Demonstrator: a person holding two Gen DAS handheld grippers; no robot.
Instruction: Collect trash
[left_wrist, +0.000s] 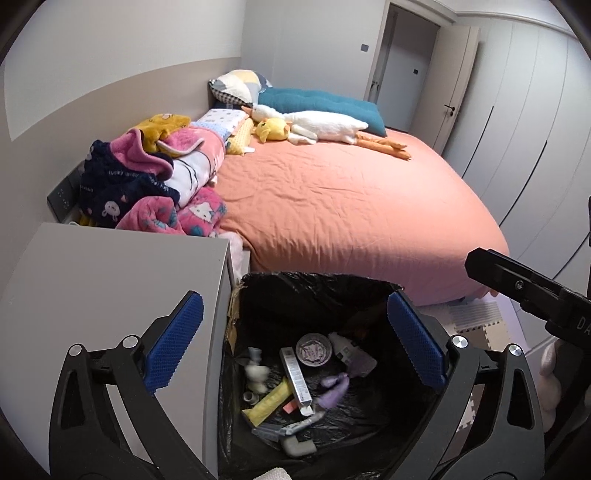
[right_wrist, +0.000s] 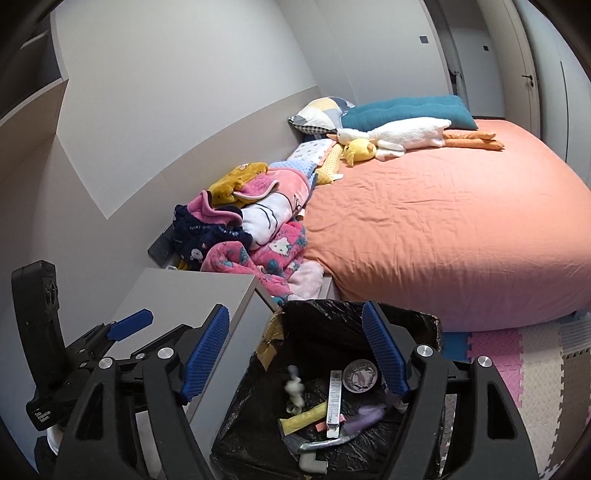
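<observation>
A bin lined with a black bag (left_wrist: 314, 277) (right_wrist: 406, 314) stands on the floor between the nightstand and the bed. Inside lie a round grey lid (left_wrist: 314, 350) (right_wrist: 359, 376), a long white box (left_wrist: 295, 376) (right_wrist: 334, 400), a yellow packet (left_wrist: 269, 402) (right_wrist: 303, 415), a blurred purple wrapper (left_wrist: 334, 387) (right_wrist: 364, 417) and a small white figure (left_wrist: 256, 373) (right_wrist: 295, 387). My left gripper (left_wrist: 295, 299) hangs open over the bin's mouth with nothing between its blue pads. My right gripper (right_wrist: 295, 308) is also open above the bin and empty. Its black body (left_wrist: 532, 291) shows at the right of the left wrist view.
A grey nightstand (left_wrist: 110, 280) (right_wrist: 184, 295) stands close against the bin's left side. The bed with an orange sheet (left_wrist: 351, 203) (right_wrist: 443, 229) is behind it, with piled blankets (left_wrist: 155, 184) and a plush goose (left_wrist: 325, 125). Foam mats (right_wrist: 517, 354) cover the floor on the right.
</observation>
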